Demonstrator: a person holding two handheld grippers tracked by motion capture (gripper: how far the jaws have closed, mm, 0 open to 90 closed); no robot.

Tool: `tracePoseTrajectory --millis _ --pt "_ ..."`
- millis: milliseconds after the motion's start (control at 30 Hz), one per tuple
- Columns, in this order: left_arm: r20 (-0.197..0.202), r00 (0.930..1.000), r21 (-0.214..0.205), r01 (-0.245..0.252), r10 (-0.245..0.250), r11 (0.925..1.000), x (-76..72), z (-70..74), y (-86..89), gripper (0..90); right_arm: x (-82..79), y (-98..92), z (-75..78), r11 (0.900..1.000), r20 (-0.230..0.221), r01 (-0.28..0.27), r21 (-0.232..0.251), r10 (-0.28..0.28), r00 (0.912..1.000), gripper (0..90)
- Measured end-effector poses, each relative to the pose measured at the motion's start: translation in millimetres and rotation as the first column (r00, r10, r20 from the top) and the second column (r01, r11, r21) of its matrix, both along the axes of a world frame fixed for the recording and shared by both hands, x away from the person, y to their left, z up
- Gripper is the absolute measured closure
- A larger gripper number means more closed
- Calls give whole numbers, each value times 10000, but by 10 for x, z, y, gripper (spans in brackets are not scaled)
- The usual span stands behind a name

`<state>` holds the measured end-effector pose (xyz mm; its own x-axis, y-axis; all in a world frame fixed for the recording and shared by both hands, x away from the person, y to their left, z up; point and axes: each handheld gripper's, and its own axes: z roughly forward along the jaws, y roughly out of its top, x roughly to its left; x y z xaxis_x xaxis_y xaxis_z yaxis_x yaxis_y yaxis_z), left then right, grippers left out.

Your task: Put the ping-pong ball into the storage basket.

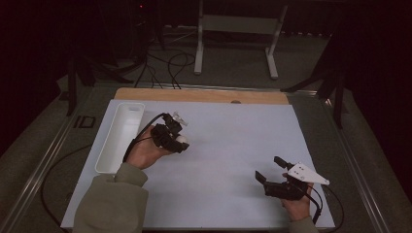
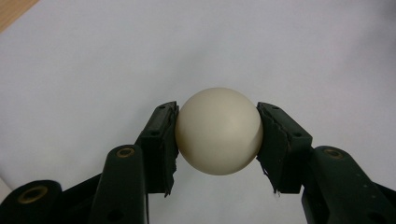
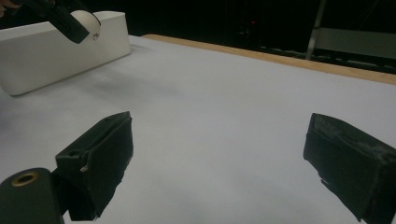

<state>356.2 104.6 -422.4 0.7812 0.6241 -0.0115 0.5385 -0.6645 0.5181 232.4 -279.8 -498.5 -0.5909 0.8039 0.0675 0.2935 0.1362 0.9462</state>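
A cream-white ball (image 2: 219, 131) sits squeezed between the two black pads of my left gripper (image 2: 218, 135). From above, that left gripper (image 1: 180, 141) hovers over the white sheet (image 1: 228, 145) just right of the tray, with the ball (image 1: 182, 139) at its tip. The ball (image 3: 87, 20) and one left pad also appear far off in the right gripper view. My right gripper (image 1: 270, 168) rests low at the sheet's front right, its jaws wide apart with nothing between them; the right gripper (image 3: 217, 154) looks across bare sheet.
A long white tray (image 1: 119, 137) lies along the sheet's left edge, also seen as the white tray (image 3: 56, 49) in the right gripper view. A wooden strip (image 1: 201, 95) borders the far edge. Cables and a metal stand (image 1: 238, 34) lie beyond the table.
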Motion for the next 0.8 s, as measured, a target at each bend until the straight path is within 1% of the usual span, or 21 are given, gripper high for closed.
tracePoseTrajectory --millis 533,800 --pt "180 9998 -95 -126 128 9999 -26 88 93 513 2 -2 0 10000 -8 9 7 -9 10000 81" --pt "259 9995 -73 -162 164 9998 -38 120 148 514 2 -6 2 10000 14 10 19 -10 10000 81"
